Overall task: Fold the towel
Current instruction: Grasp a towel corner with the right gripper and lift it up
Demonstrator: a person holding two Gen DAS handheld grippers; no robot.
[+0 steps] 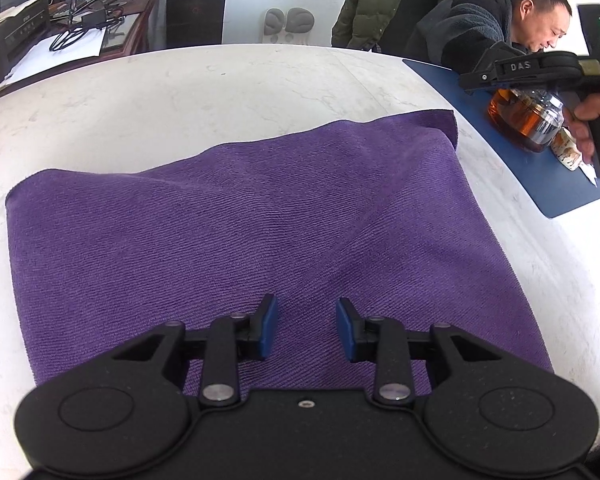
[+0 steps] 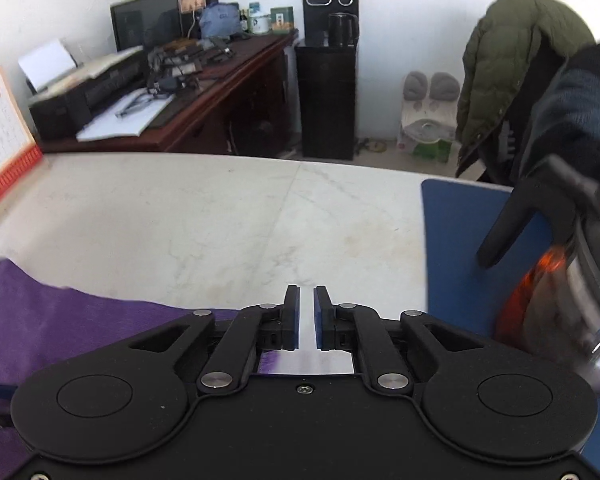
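White marble table point(image 1: 240, 92), purple towel point(image 1: 236, 232), cluttered desk point(image 2: 204, 96) behind.

White marble bench point(image 1: 220, 92), blue mat point(image 1: 540, 176) at 2 o'clock under amber glass teapot point(image 1: 524, 120), seated person point(image 1: 496, 20), cluttered wooden desk point(image 2: 220, 92) at 11.

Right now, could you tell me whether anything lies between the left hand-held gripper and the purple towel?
Nothing visible does: the left hand-held gripper hangs open directly over the purple towel, with only bare cloth beneath its fingers.
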